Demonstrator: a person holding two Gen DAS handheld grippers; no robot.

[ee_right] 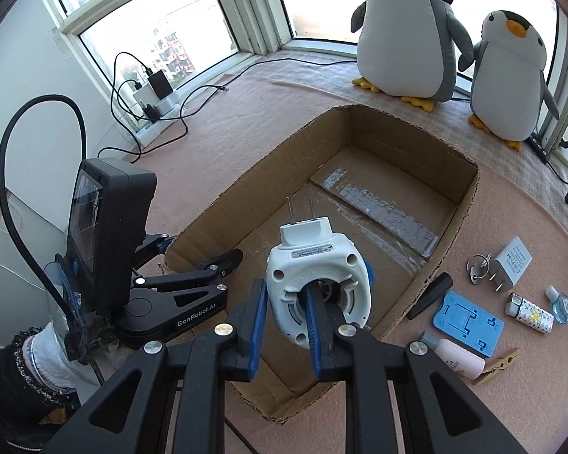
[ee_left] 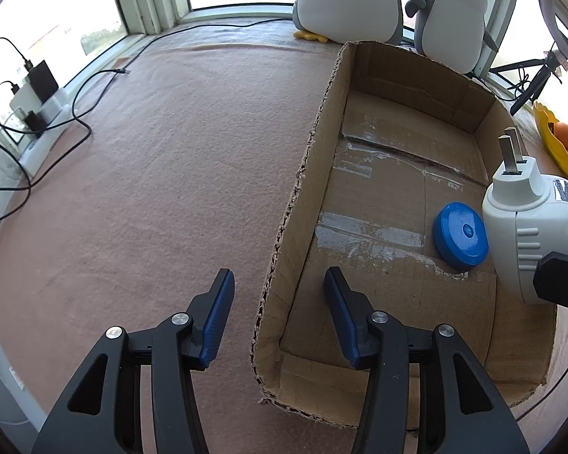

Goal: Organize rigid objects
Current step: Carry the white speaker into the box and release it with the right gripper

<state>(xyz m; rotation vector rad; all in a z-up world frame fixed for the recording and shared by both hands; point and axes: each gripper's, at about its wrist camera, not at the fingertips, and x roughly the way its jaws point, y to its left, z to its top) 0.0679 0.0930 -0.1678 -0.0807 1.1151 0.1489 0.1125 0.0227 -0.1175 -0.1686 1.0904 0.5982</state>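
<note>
- over the cardboard box (ee_right: 428, 234), near its front-left corner, the right gripper (ee_right: 284, 325) carries a white plug-in appliance (ee_right: 314, 265) with its two prongs pointing away; its jaws are clamped on the ring-shaped rear housing, one pad inside the hole, one outside.
- the left gripper (ee_left: 280, 317) straddles the box's left wall, jaws apart with only that wall between them (no pad visibly pressing).
- a blue round tin (ee_left: 461, 235) lies on the box floor by the right wall.
- beyond the box's right edge, on the pink mat (ee_right: 511, 196), wait a white charger (ee_right: 509, 266), blue plastic stand (ee_right: 469, 321), key ring (ee_right: 479, 266), small pink bottle (ee_right: 458, 359) and clothespin (ee_right: 498, 367).
- the appliance looks stiff, smooth hard plastic, probably light but top-heavy in this rim grip; keep the prongs clear of the cardboard.
</note>
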